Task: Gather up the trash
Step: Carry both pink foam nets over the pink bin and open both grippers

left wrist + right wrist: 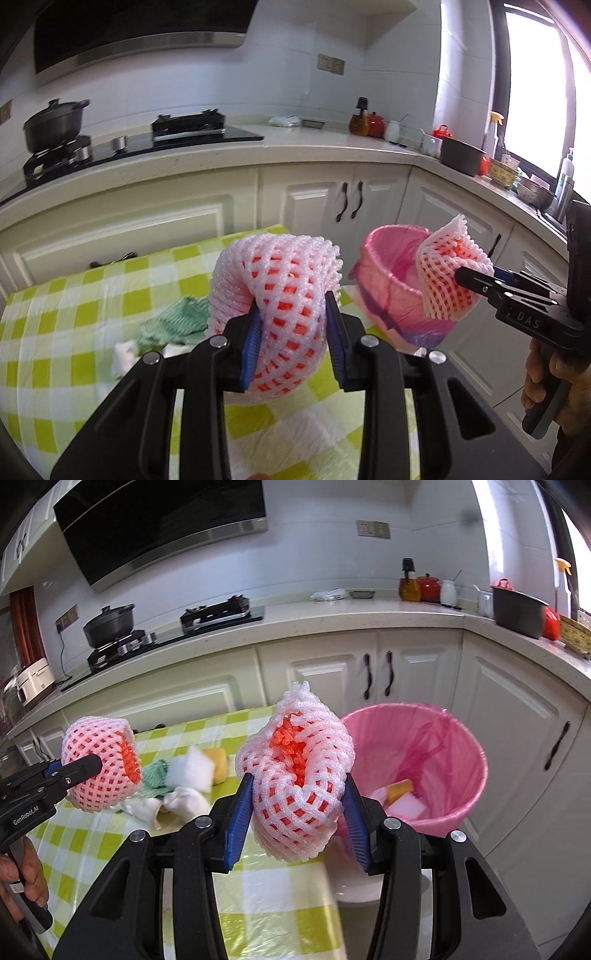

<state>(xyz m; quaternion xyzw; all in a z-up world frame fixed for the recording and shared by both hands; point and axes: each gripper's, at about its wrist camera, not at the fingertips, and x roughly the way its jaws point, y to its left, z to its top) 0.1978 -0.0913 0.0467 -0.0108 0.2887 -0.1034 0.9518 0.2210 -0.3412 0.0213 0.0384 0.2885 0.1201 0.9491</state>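
Note:
My left gripper (293, 325) is shut on a pink-and-white foam fruit net (280, 280), held above the green checked tablecloth (74, 314). My right gripper (299, 805) is shut on a second foam net (299, 775). In the left wrist view that second net (448, 273) hangs in the right gripper (469, 278) by the rim of the pink-lined bin (391, 280). In the right wrist view the left gripper (94, 764) and its net (98, 764) are at the left, over the table. The bin (436, 768) stands to the right, with yellow and white scraps inside.
On the tablecloth (92, 834) lie a green mesh scrap (157, 771), white crumpled tissues (184, 794) and a yellow piece (218, 760). White cabinets (332, 672) and a counter with a stove and pots run behind. A hand (554, 376) grips the right tool's handle.

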